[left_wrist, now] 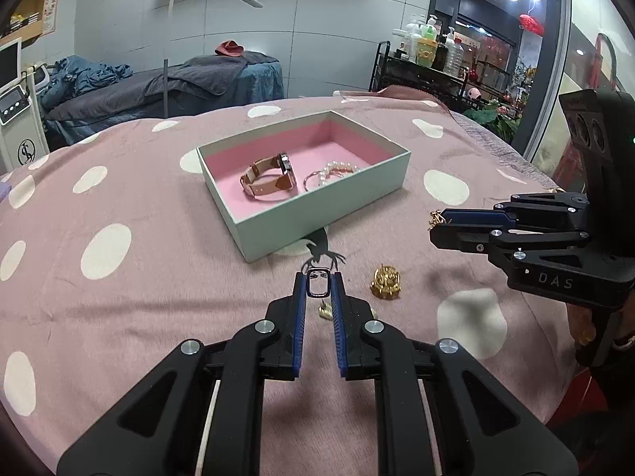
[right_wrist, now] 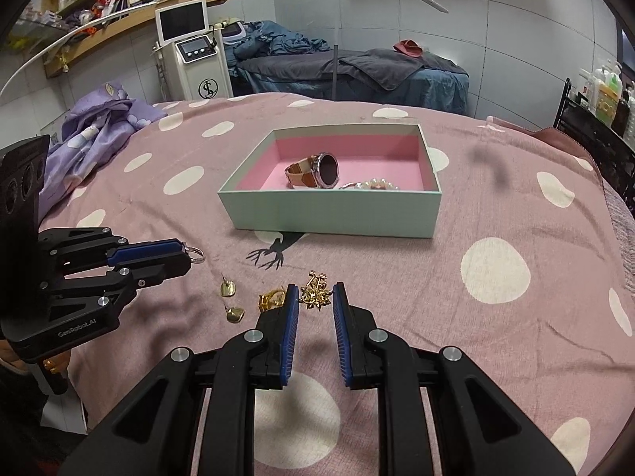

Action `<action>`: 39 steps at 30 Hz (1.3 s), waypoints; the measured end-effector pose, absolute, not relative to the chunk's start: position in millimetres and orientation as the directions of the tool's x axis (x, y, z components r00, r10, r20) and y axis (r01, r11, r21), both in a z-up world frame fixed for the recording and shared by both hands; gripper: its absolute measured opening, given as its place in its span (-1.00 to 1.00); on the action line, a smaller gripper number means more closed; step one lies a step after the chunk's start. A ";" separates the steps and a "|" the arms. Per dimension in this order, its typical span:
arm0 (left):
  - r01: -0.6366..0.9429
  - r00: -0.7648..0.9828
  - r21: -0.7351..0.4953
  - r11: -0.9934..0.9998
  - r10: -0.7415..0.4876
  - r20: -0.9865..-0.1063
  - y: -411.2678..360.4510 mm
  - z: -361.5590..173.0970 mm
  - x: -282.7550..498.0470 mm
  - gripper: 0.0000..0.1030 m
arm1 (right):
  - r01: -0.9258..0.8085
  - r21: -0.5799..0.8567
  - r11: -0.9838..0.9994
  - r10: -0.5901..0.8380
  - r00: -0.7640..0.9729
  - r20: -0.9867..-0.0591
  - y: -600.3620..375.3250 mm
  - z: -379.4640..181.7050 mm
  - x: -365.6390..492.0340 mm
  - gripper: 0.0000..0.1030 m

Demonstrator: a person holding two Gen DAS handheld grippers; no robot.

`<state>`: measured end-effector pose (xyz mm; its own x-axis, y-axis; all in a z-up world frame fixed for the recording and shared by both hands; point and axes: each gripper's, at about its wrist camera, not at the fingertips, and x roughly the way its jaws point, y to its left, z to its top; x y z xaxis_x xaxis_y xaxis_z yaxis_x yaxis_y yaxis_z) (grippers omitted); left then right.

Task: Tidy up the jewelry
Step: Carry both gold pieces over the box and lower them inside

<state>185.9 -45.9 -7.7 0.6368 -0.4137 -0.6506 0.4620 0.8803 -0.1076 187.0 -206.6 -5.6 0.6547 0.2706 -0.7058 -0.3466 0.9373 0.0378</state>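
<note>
My left gripper [left_wrist: 318, 282] is shut on a silver ring [left_wrist: 318, 283], held just above the bedspread in front of the box; the ring also shows in the right wrist view [right_wrist: 195, 254]. A mint box with pink lining [left_wrist: 325, 214] holds a brown-strap watch [left_wrist: 270, 178] and a pearl bracelet [left_wrist: 337, 169]. My right gripper [right_wrist: 315, 297] is open around a gold brooch [right_wrist: 315, 292] on the cloth. A gold ring [right_wrist: 272, 300] lies just left of it, and two gold earrings [right_wrist: 232, 301] lie further left.
The pink polka-dot bedspread [right_wrist: 516, 317] covers the whole work surface. A purple blanket [right_wrist: 91, 131] is bunched at the far left. A black deer print [right_wrist: 274, 254] lies in front of the box.
</note>
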 end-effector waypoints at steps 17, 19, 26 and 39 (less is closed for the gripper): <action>0.426 0.634 -0.069 0.902 -0.352 -0.689 -61.7 5.8 286.0 -0.75 | -0.312 0.014 0.950 0.233 0.677 -0.698 -198.1 17.3 269.6 -0.67; 0.432 0.627 -0.050 0.900 -0.340 -0.701 -67.0 2.7 293.2 -0.75 | -0.300 0.019 0.954 0.224 0.669 -0.709 -198.3 13.3 280.6 -0.67; 0.450 0.579 -0.050 0.892 -0.334 -0.744 -78.6 -10.6 316.5 -0.75 | -0.274 0.010 0.962 0.185 0.624 -0.759 -197.2 -3.4 312.5 -0.67; 0.462 0.545 -0.037 0.886 -0.317 -0.776 -87.1 -21.6 325.9 -0.75 | -0.284 -0.073 0.956 0.105 0.564 -0.819 -187.8 -22.9 335.8 -0.67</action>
